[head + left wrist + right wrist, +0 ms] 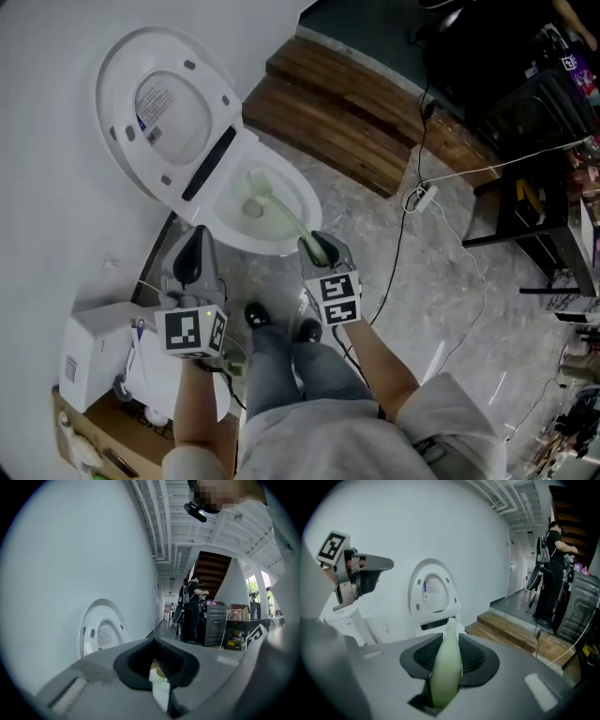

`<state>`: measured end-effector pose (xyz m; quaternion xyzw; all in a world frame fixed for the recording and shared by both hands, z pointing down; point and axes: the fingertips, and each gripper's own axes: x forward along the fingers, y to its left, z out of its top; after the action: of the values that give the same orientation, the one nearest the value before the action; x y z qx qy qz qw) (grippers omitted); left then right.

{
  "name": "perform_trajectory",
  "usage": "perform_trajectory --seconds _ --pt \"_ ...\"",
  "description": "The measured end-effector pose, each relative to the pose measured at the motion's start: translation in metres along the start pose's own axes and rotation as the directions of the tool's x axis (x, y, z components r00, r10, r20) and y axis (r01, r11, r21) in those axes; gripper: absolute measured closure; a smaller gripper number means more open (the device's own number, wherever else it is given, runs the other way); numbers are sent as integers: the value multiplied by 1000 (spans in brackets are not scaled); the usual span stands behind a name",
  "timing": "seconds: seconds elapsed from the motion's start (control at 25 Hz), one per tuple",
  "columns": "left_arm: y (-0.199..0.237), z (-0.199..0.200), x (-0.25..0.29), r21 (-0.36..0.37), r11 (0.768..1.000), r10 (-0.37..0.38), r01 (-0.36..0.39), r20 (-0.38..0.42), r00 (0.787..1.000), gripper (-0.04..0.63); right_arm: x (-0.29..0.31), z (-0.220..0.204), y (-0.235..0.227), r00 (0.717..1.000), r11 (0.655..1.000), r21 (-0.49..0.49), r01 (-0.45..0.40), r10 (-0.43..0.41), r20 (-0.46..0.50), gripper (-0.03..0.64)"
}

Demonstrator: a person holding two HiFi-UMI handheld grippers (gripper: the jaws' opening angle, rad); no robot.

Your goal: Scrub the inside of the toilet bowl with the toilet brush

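Right tool [317, 247] clamps toilet brush [281, 212] in bowl [310, 208]; left tool [192, 247] pinches white scrap [159, 688]; wooden step [337, 122] beyond.

The person wears a white shirt [457, 414], grey-blue jeans [307, 364] and black shoes [258, 316]; the grey left gripper [194, 236] and right gripper [319, 247] bear black-and-white marker cubes [192, 330].

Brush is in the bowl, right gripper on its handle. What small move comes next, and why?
Likely sweep the toilet brush around the inner wall: the right gripper is shut on its handle, and its head sits inside the toilet bowl.
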<state>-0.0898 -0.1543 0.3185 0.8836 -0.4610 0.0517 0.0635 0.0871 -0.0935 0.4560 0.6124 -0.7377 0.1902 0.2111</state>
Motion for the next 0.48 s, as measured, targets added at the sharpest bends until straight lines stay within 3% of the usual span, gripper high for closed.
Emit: perform_trajectory --seconds 0.48 --pt "-43 67 -47 55 998 3 -6 53 999 591 -99 73 1 984 1000 -8 5 -4 176 512"
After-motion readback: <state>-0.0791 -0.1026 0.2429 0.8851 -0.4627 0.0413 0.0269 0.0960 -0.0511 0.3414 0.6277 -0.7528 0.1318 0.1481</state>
